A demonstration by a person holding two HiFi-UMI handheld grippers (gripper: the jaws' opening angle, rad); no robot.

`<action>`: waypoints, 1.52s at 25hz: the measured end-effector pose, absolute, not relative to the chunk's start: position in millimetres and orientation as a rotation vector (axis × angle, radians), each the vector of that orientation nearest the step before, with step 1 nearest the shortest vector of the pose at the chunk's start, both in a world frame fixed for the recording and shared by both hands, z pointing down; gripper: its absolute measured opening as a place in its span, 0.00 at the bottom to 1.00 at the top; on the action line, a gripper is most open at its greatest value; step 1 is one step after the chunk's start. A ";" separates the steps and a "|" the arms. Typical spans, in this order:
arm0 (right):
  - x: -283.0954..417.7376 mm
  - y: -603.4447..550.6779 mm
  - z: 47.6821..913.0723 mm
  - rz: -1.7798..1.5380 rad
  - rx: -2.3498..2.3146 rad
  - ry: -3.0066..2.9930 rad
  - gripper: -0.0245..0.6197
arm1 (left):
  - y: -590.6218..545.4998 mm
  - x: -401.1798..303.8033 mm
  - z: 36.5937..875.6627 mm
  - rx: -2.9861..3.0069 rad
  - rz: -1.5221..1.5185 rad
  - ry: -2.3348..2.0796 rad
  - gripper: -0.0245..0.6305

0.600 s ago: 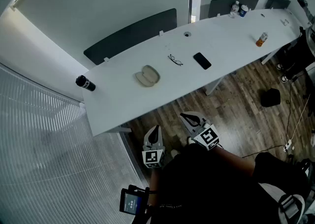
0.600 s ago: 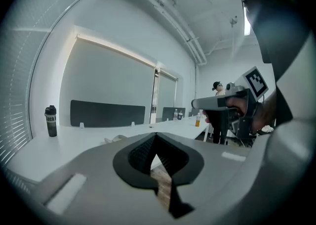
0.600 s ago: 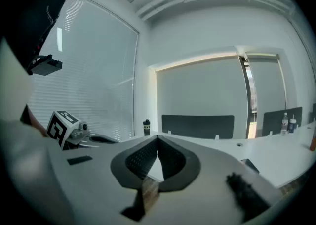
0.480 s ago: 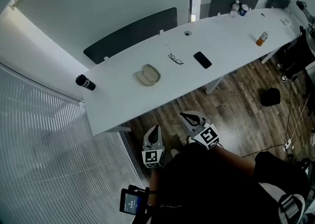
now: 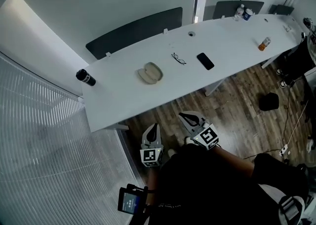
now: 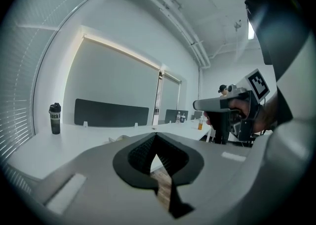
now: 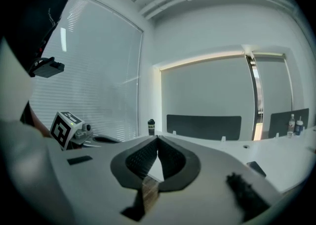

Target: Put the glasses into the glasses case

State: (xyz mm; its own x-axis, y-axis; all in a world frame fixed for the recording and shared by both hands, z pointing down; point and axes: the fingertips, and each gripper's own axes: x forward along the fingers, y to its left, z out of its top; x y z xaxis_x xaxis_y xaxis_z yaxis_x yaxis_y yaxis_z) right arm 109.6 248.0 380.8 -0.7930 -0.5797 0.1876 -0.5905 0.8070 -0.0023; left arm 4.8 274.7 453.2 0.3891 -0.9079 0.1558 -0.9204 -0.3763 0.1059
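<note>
Both left gripper (image 5: 155, 126) and right gripper (image 5: 181, 115) hover off the table (image 5: 118, 101) edge.

The white table (image 5: 118, 101) bears glasses case (image 5: 149, 73), glasses (image 5: 178, 59), phone (image 5: 205, 61), tumbler (image 5: 85, 77), orange bottle (image 5: 264, 44).

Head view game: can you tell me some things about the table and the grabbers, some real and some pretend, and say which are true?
1. The glasses are inside the glasses case. False: they lie on the table, apart from the case.
2. A phone lies to the right of the glasses. True.
3. The left gripper and right gripper are both shut and empty. True.
4. The black cup stands at the table's right end. False: it stands at the left end.
</note>
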 end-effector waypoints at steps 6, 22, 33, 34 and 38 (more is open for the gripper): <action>108.2 244.1 379.4 0.090 0.892 -2.819 0.05 | 274.2 22.3 447.1 2.553 0.187 -1.605 0.05; 110.3 243.3 394.9 0.185 0.826 -2.815 0.05 | 276.4 34.7 455.5 2.588 0.183 -1.566 0.05; 81.6 256.5 403.3 0.227 0.747 -2.812 0.05 | 286.2 6.1 457.3 2.557 0.144 -1.607 0.05; 76.8 257.4 402.4 0.234 0.739 -2.830 0.05 | 285.5 3.0 453.6 2.566 0.147 -1.597 0.05; 50.6 266.1 397.1 0.197 0.624 -2.897 0.05 | 277.5 -18.9 426.7 2.541 0.127 -1.649 0.05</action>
